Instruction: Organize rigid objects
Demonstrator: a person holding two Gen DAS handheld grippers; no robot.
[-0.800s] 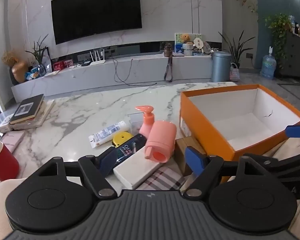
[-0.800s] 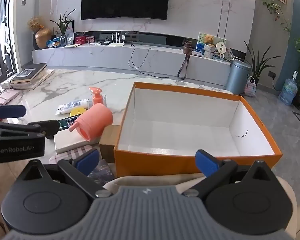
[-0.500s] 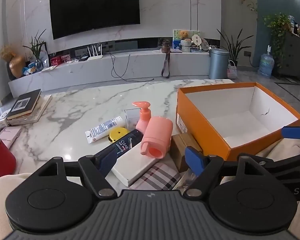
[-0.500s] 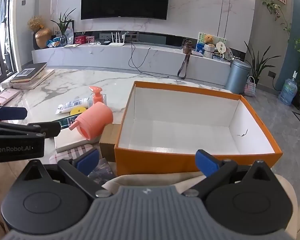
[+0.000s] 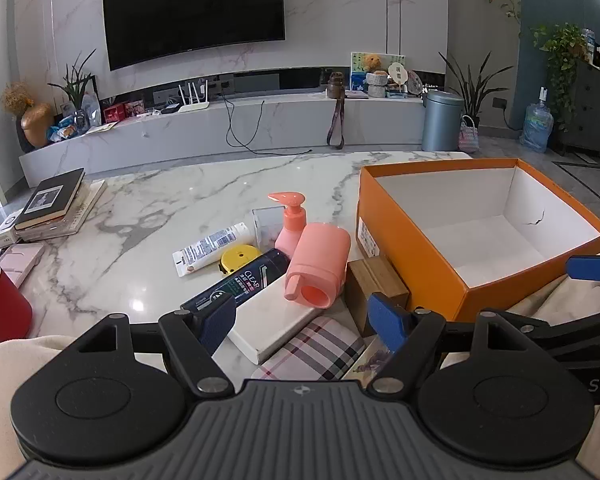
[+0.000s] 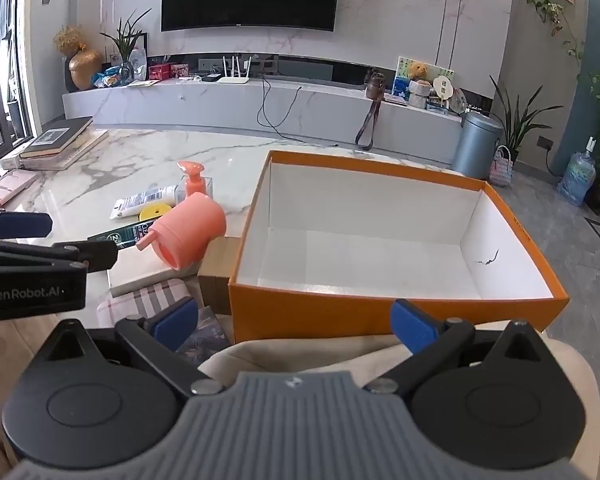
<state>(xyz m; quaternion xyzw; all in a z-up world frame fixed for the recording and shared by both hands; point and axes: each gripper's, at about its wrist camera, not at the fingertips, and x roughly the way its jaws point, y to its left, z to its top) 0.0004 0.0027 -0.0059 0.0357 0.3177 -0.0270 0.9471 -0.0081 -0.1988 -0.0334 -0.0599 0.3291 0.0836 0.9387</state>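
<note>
An orange box point(image 5: 410, 240) with a white inside sat open at the right of the left wrist view, nothing lying on its floor but a small dark crack mark on one wall; in the right wrist view the same box point(image 6: 340, 312) filled the middle of the frame. Just left of it, in the middle of the left wrist view, the loose things lay in a tight heap on the marble table point(image 5: 160, 208): a pink cup point(image 5: 318, 266) on its side with its mouth toward the camera, resting on a flat white box point(image 5: 276, 320); a pink pump bottle point(image 5: 290, 220) upright behind it; a dark shampoo bottle point(image 5: 244, 280) lying aslant on the white box; a yellow round case point(image 5: 238, 256); a white tube point(image 5: 214, 244) lying flat; a wooden block point(image 5: 374, 284) touching the orange box's near corner; and a plaid pouch point(image 5: 316, 350) at the lower middle. The left gripper point(image 5: 304, 320) hovered low at the bottom of its frame, fingers spread wide and holding nothing, the blue pads point(image 5: 388, 322) standing over the white box and the plaid pouch. The right gripper point(image 6: 296, 318) likewise hung with its fingers apart and empty, in front of the orange box's near wall, above a cream cloth point(image 6: 300, 354). To the upper left of the heap the marble lay bare as far as a stack of books point(image 5: 56, 204); a red cup point(image 5: 2, 306) stood at the left edge.
</note>
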